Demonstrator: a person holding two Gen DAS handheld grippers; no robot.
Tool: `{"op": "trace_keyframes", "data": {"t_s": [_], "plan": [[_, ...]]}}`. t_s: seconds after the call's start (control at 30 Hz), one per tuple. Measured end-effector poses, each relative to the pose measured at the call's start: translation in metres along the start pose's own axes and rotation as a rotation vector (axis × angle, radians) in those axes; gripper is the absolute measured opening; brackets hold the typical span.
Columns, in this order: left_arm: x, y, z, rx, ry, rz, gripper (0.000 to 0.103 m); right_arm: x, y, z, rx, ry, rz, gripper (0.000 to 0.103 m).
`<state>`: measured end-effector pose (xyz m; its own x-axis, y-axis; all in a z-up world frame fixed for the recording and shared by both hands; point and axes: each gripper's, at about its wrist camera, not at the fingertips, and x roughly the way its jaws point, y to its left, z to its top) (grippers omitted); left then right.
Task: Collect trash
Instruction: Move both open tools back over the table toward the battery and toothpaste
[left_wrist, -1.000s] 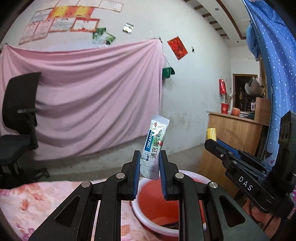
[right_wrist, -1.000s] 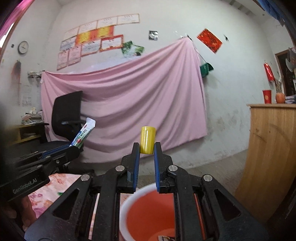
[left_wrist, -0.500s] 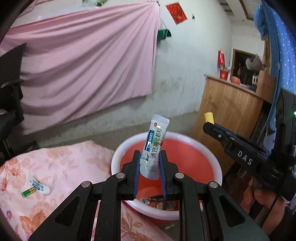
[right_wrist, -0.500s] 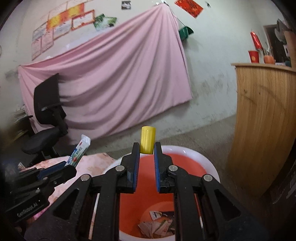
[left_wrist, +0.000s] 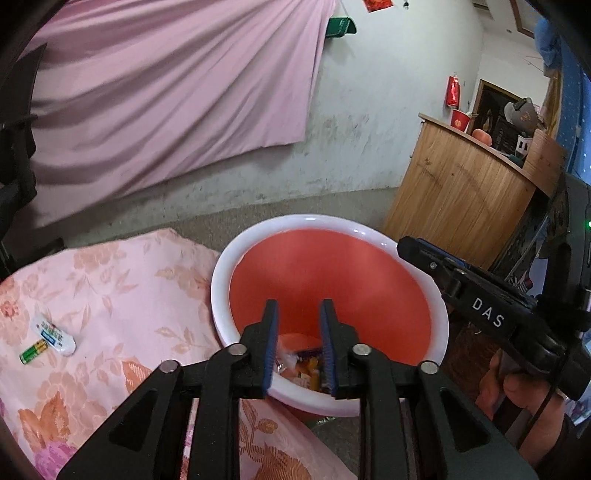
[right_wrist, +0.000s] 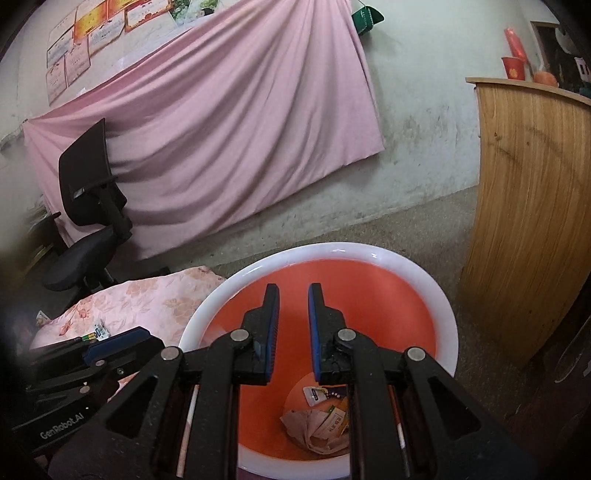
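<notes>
With its jaws parted and nothing between them, the left gripper hangs over the near side of the bin, a red one with a white rim. Between the blue-lined fingers the bottom of the bin shows, where wrappers lie in a loose heap. The right gripper is likewise spread and holds nothing, poised over the same bin from its own side. Below its fingers the trash rests on the bin floor: crumpled paper, a small white sachet and a few printed packets, touching one another.

In the left view the right gripper reaches across the far right of the rim, its body marked DAS, with the person's hand gripping the handle beneath. In the right view the left gripper sits low at the left, just beside the rim.

Left of the bin lies a pink flowered cloth, its edge close against the bin's rim. On it, well away from the bin, a small green battery lies just beside a white packet; whether they touch is unclear. Beyond stand a black office chair, a pink sheet hung on the wall, and a wooden counter to the right of the bin.
</notes>
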<state>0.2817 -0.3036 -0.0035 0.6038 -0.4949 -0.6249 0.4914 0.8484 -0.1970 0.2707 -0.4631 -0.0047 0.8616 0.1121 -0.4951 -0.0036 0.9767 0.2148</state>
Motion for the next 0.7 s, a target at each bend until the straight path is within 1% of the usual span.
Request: {"op": "trace_keyframes", "data": {"t_s": [0.03,0.07,0.23,0.33,0.4,0.43,0.47,0.5,0.53,0.57,0.6,0.67,0.7], "plan": [[0.0,0.001,0.001,-0.006,0.006,-0.002,0.031,0.0,0.0,0.0,-0.001,0.004,-0.001,0.039],[0.0,0.002,0.001,-0.01,0.008,-0.002,0.032,0.001,0.001,-0.001,-0.002,0.008,-0.003,0.039],[-0.005,0.008,0.003,-0.02,0.006,0.021,0.033,0.003,0.0,-0.001,-0.004,0.023,-0.011,0.04],[-0.009,0.012,0.001,-0.037,0.004,0.037,0.038,0.003,0.0,0.0,-0.002,0.03,-0.015,0.049],[-0.012,0.016,0.002,-0.047,0.003,0.048,0.039,0.004,0.0,0.0,-0.001,0.032,-0.017,0.057],[-0.014,0.017,0.002,-0.049,0.001,0.057,0.039,0.004,0.0,0.0,-0.002,0.033,-0.017,0.058],[-0.016,0.019,0.002,-0.05,-0.001,0.066,0.042,0.004,0.0,0.0,-0.002,0.034,-0.016,0.062],[-0.018,0.021,0.002,-0.052,-0.006,0.077,0.045,0.004,0.001,0.0,-0.003,0.035,-0.019,0.069],[-0.022,0.024,0.002,-0.058,-0.014,0.091,0.055,0.004,0.001,0.0,-0.003,0.034,-0.024,0.073],[-0.024,0.027,0.002,-0.063,-0.022,0.103,0.064,0.004,0.002,0.001,-0.001,0.031,-0.03,0.083],[-0.028,0.031,0.001,-0.071,-0.034,0.118,0.067,0.003,0.002,0.001,0.004,0.024,-0.035,0.091],[-0.036,0.04,0.0,-0.087,-0.057,0.136,0.082,0.001,0.003,0.001,0.011,0.014,-0.04,0.099],[-0.039,0.043,0.0,-0.097,-0.071,0.15,0.086,0.0,0.003,0.002,0.015,0.007,-0.043,0.102]]}}
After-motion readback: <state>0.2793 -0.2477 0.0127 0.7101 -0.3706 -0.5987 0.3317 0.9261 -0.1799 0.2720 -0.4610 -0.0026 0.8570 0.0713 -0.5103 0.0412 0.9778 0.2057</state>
